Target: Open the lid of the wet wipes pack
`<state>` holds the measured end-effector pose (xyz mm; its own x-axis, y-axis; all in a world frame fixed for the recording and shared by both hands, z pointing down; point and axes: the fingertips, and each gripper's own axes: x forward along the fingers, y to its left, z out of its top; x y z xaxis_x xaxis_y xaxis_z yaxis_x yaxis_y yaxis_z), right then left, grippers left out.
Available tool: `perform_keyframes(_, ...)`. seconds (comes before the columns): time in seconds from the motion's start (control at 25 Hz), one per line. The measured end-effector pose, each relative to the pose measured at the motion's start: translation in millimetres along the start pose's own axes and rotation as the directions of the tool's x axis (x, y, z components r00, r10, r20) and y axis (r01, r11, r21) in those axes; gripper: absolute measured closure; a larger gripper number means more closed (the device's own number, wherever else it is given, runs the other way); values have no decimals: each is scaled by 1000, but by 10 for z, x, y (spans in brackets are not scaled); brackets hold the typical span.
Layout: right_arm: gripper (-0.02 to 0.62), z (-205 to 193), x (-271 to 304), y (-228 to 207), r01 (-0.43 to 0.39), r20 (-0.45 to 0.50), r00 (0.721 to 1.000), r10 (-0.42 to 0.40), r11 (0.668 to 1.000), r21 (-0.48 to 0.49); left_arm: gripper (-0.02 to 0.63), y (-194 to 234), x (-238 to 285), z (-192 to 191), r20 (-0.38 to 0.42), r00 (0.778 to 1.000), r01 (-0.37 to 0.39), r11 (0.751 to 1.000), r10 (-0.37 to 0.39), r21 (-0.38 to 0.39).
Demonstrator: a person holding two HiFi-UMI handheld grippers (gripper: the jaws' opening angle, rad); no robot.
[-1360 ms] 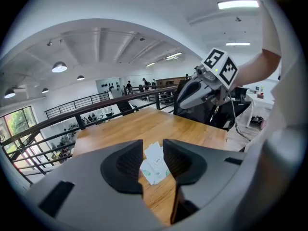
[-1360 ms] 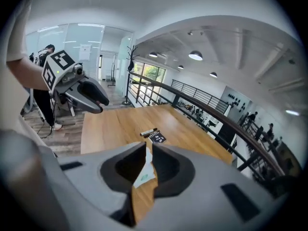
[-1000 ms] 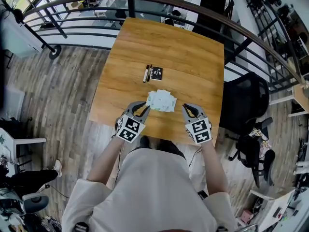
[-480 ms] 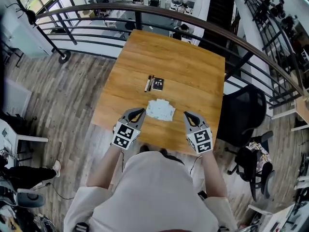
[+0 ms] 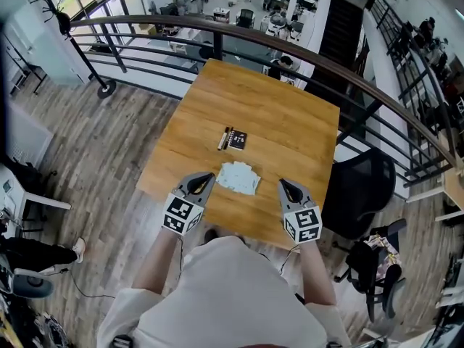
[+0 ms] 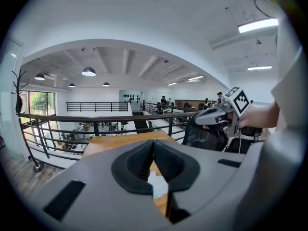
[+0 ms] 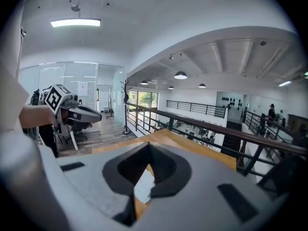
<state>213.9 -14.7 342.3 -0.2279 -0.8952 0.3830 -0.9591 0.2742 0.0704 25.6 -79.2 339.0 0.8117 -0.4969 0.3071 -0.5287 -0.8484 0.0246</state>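
The wet wipes pack (image 5: 238, 177) lies near the tabletop's (image 5: 283, 114) near edge, between the left tool (image 5: 208, 176) and right tool (image 5: 284, 185). Both tools have their jaws together, empty, touching nothing. The lid's state is too small to tell.

wipes pack (image 5: 238, 177): lid too small to tell | black item (image 5: 237, 140): print unreadable

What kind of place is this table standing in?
Probably an open-plan office, on an upper gallery: a railing runs past the table, desks show on the floor below, and an office chair stands alongside.
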Motion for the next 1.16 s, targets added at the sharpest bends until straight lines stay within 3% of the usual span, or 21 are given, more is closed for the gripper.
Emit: perform_keyframes(1.16, 594, 60, -54, 83, -1, 26, 1000, 2, 1000, -21, 612, -53, -76, 1, 16, 1000, 24, 1000, -24, -17)
